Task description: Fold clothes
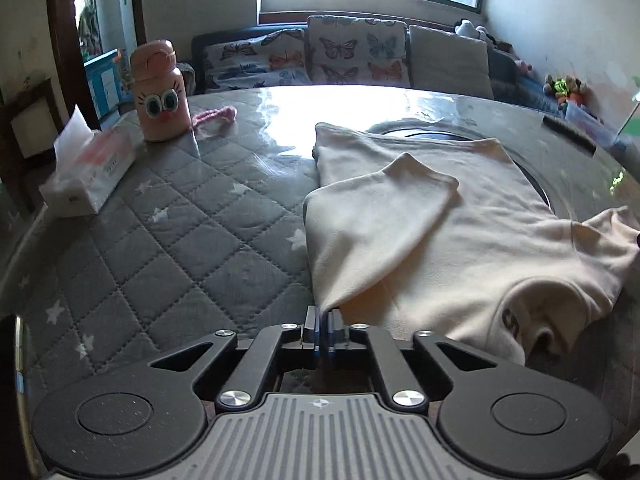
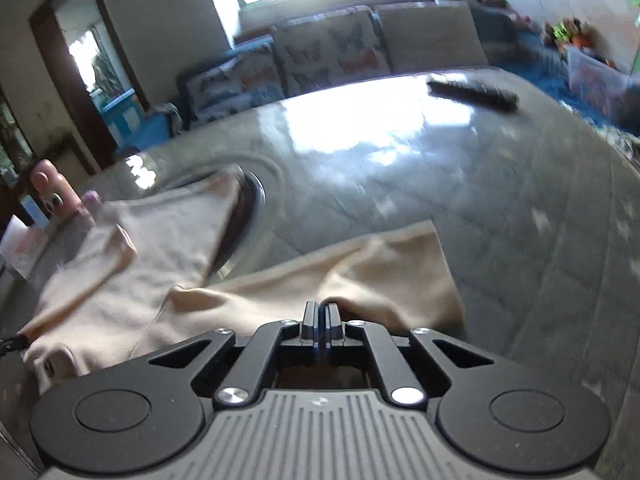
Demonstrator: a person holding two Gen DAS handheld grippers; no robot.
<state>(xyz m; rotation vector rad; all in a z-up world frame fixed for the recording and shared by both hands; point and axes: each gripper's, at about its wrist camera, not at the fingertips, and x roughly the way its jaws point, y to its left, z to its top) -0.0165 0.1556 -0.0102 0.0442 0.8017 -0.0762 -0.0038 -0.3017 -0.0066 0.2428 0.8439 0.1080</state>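
T-shirt (image 1: 460, 216) lies half-folded, left sleeve tucked in; left gripper (image 1: 323, 314) and right gripper (image 2: 321, 312) each pinch its near edge, so the right side probably folds over next.

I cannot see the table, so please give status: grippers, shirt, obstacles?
Left hand-held gripper shut on cream shirt edge. Right hand-held gripper shut on its sleeve. Pink bottle, tissue pack off to side.
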